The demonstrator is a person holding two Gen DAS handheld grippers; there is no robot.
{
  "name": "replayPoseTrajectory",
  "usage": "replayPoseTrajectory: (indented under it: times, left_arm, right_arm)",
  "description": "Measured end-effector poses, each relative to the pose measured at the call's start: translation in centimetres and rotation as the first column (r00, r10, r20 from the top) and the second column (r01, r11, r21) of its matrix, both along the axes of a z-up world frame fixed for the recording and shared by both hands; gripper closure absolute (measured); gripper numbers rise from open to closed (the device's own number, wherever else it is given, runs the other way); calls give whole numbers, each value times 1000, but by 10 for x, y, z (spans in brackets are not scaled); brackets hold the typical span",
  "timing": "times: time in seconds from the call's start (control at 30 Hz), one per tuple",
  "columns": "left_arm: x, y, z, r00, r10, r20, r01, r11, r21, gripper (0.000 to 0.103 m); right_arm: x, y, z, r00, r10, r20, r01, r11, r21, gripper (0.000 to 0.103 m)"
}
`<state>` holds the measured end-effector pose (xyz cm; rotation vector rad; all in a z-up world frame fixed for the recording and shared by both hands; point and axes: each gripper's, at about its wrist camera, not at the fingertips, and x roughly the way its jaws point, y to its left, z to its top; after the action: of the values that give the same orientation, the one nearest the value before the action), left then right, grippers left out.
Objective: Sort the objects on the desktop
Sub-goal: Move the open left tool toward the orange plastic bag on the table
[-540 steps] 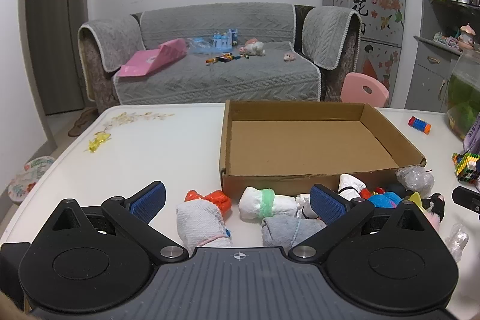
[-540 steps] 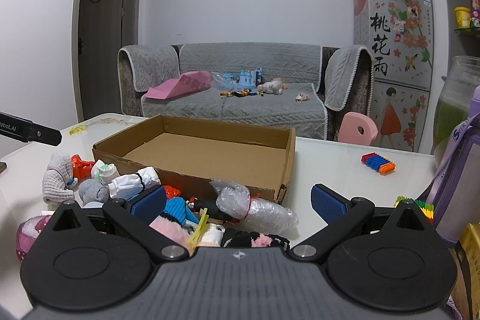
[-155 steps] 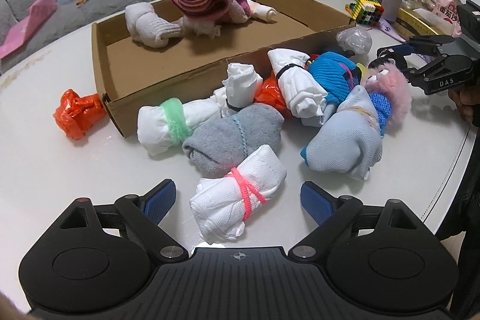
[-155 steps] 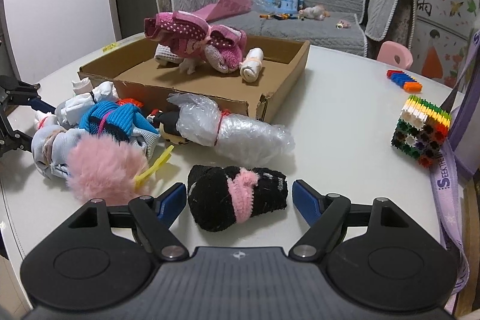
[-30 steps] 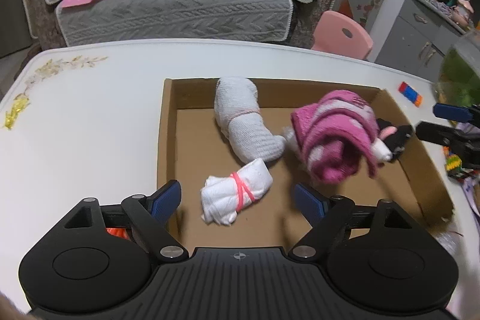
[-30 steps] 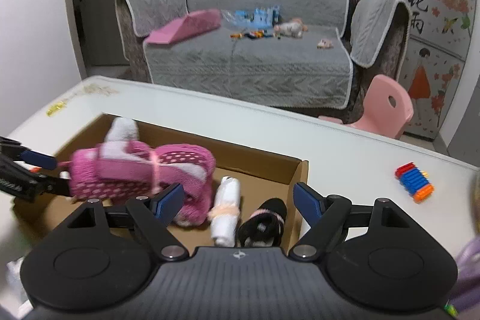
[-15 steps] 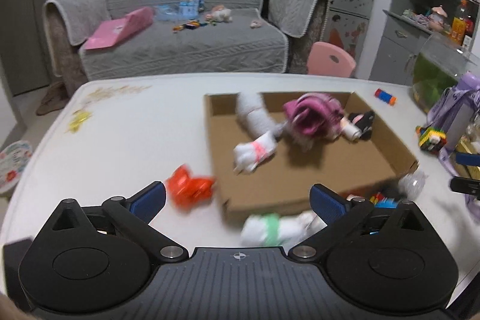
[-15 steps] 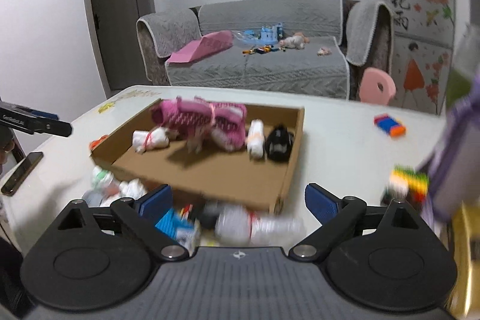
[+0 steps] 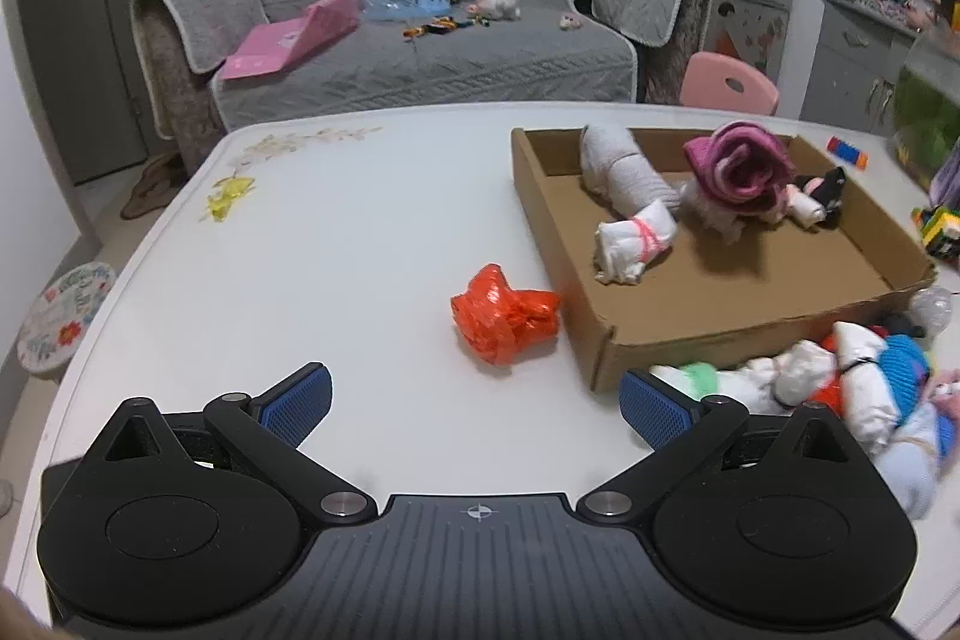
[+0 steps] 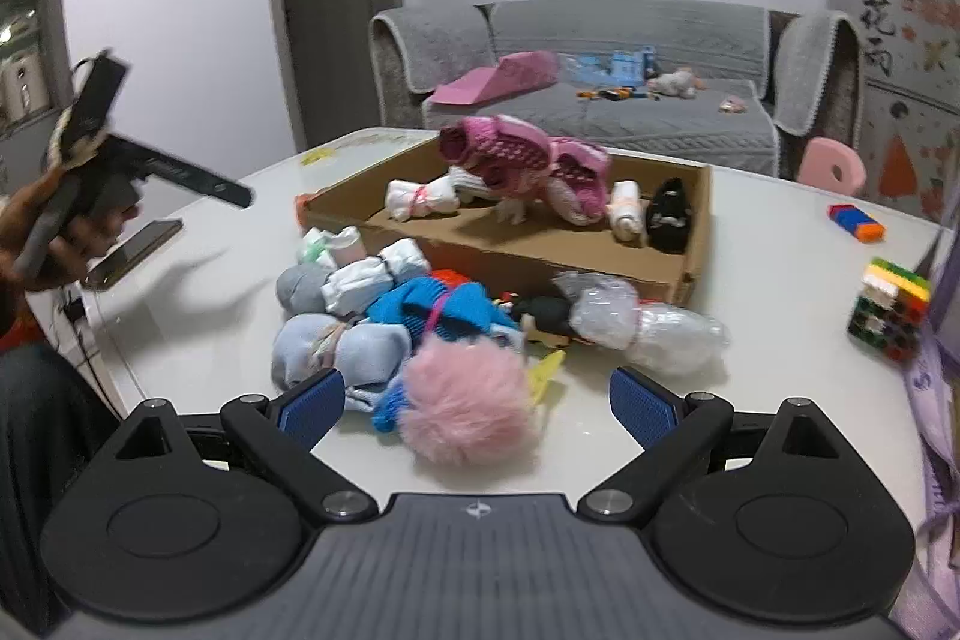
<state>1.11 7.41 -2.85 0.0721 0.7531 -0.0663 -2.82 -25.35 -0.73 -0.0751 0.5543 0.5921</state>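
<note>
Socks blurred, partly cropped.

The table top is smooth, glossy white, reflecting light, while the box on it is matt brown cardboard with raw cut edges. The orange bag is thin crinkled shiny plastic; the rolled socks are soft knitted cloth, one bundle a fluffy pink pompom. Both grippers' fingers carry ribbed blue rubbery pads on matt black plastic arms; the sofa cover is quilted grey cloth.
</note>
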Motion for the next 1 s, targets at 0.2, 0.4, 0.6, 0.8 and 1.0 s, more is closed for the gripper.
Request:
replayPoseTrajectory:
  times: [0.2, 0.4, 0.6, 0.8, 1.0]
  left_arm:
    - [33, 9, -18, 999, 6, -48, -5, 1000, 14, 1]
    - [51, 9, -30, 999, -10, -51, 12, 999, 35, 1]
    - [69, 20, -42, 997, 4, -78, -5, 1000, -15, 1]
    - [78, 33, -39, 997, 30, -70, -40, 988, -151, 1]
    - [98, 34, -43, 991, 54, -121, -81, 971, -226, 1]
  right_arm:
    - [7, 14, -14, 999, 32, -17, -33, 998, -57, 9]
    - [10, 22, -28, 998, 51, -34, -54, 995, -83, 9]
    - [13, 25, -34, 997, 60, -42, -64, 994, -91, 9]
    - [14, 29, -35, 997, 69, -42, -72, 993, -89, 9]
    - [13, 31, -36, 997, 67, -46, -71, 993, -92, 9]
